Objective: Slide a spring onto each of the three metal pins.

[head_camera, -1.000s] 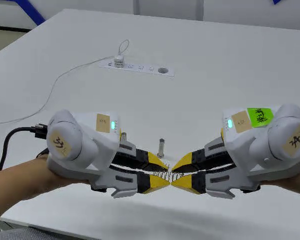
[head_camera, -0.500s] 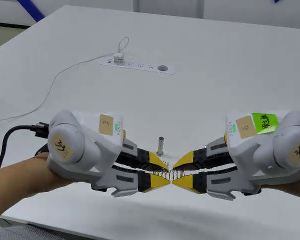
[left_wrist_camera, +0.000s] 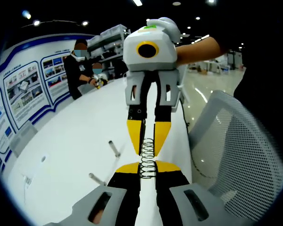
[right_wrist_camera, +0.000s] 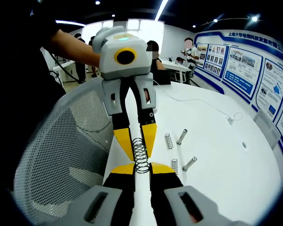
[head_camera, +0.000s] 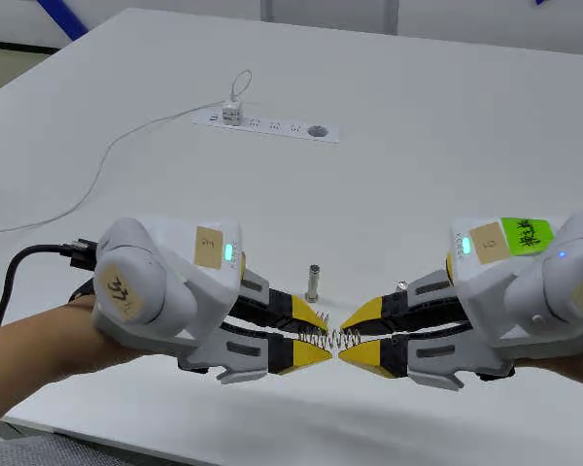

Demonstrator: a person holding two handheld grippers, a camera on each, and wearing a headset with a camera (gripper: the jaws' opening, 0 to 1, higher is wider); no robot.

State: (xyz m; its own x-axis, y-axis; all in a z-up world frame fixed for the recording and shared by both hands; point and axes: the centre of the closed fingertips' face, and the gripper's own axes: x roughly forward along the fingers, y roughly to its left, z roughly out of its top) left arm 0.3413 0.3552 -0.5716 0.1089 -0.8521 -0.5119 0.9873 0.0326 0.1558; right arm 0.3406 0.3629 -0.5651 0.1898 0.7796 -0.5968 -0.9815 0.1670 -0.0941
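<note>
Now: one spring gripped at both ends, not yet on a pin.
We hold the spring between left gripper and right gripper, both pinched narrow on it. The pin stands at 12 o'clock. Next, we judge, one releases and the other aligns the coil over the pin.

White counter, wide and mostly bare at its far end. White power strip lies flat on the far part, a small white plug seated at its left end. Thin white cable curves from there toward the counter's left edge. Pale mesh chair back close beside the counter edge. Blue-and-white display boards on the wall. Two people stand at the far end.
</note>
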